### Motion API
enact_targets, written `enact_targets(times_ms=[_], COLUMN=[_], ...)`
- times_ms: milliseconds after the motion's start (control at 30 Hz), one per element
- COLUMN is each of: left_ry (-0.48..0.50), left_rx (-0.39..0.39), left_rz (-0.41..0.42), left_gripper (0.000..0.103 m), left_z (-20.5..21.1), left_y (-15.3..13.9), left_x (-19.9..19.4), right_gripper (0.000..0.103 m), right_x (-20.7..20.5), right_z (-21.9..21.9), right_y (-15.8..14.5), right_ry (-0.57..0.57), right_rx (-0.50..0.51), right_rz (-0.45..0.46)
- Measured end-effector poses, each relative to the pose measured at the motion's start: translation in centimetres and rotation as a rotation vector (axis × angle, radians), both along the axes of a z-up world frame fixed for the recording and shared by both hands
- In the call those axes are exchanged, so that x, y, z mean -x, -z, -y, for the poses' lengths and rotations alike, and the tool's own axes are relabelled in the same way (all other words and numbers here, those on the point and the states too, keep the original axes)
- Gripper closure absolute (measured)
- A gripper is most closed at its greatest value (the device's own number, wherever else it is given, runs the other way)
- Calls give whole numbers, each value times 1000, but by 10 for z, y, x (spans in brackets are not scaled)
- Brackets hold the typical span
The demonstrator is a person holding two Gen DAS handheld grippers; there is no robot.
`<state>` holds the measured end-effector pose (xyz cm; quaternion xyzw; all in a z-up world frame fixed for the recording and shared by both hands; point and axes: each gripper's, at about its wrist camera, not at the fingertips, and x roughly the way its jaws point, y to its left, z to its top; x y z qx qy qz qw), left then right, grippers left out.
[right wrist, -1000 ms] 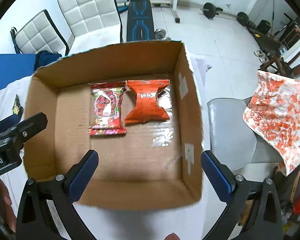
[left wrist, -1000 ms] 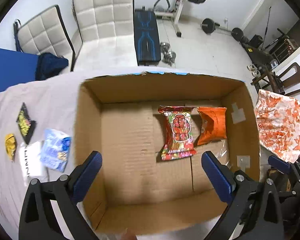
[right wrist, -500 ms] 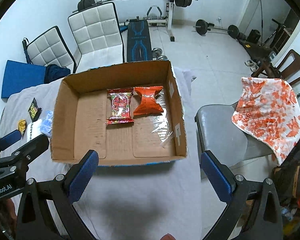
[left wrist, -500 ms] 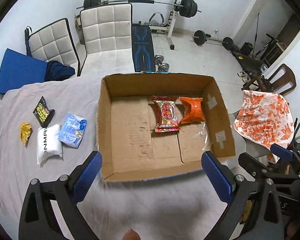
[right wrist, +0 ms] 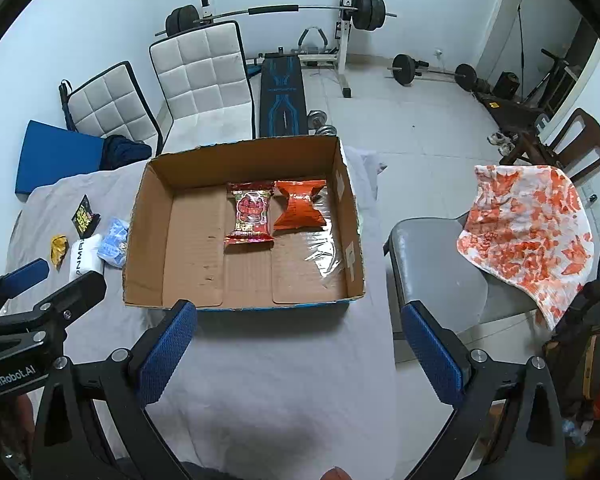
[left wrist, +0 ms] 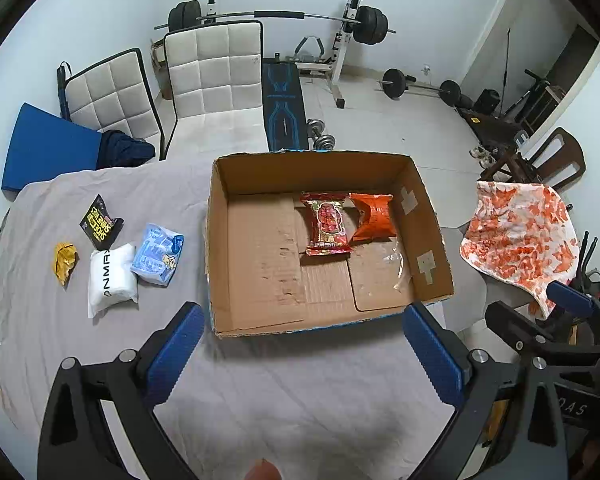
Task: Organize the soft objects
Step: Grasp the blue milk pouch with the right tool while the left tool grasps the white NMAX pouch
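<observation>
Both claws have pulled back and up from the cardboard box (left wrist: 328, 240) over the last second; a moment ago they hung close above its floor, now the whole box and the cloth around it show; I judge a placing step is over and the next pick is open. The left claw (left wrist: 300, 352) stands wide and holds nothing; the right claw (right wrist: 296, 344) is likewise wide and empty. Inside the box, toward its far right corner, the red snack packet (left wrist: 326, 224) and the orange packet (left wrist: 372, 216) lie side by side, touching. Four soft things wait outside, left of the box: the blue pouch (left wrist: 158, 254), the white pack (left wrist: 112, 276), the black sachet (left wrist: 100, 222) and the yellow wrapper (left wrist: 64, 262); the left claw seems the nearer one for them. The bench (left wrist: 280, 392) wears a grey, slightly creased cloth; beyond it stand two white quilted chairs (left wrist: 212, 76), a weight bench with barbell (left wrist: 284, 16), and at right a grey seat with a towel (right wrist: 528, 224) patterned in orange.
</observation>
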<state>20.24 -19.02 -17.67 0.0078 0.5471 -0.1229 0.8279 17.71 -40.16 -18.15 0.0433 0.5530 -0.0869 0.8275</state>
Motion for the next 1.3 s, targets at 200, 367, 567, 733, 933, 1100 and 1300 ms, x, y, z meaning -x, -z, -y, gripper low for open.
enact_targets(times_ms=[200,367,567,733,933,1100,1300], left_ry=[15,-9,-149,-305,-427,-456,-430], left_rx=[17,-15,-89,-167,-197,-156,-110], left_rz=[2,-3,-65,-116,-184,-282,-367], left_gripper=[1,1,1,1,1,1,1], left_z=[-9,-49,-152,-252,-331,-359,-355], left_y=[-4,-3,16,42,91,142,178], left_x=[-3,-14,-33,-52,-75,-98,-117], right_gripper=[0,0,0,0,0,0,36], right_x=[-5,-27,-78,-140,-220,-260,-272], right_z=[-7,-42,-138,-231,-291,-302,-312], right_y=[-1,9,33,68,165,250,313], right_ry=[24,8,-123,-195,-95,20,60], right_rx=[-15,-68,-145,-271,-365,-344,-319], right_rz=[-8,-32,-83,-131,-297,-430,-567])
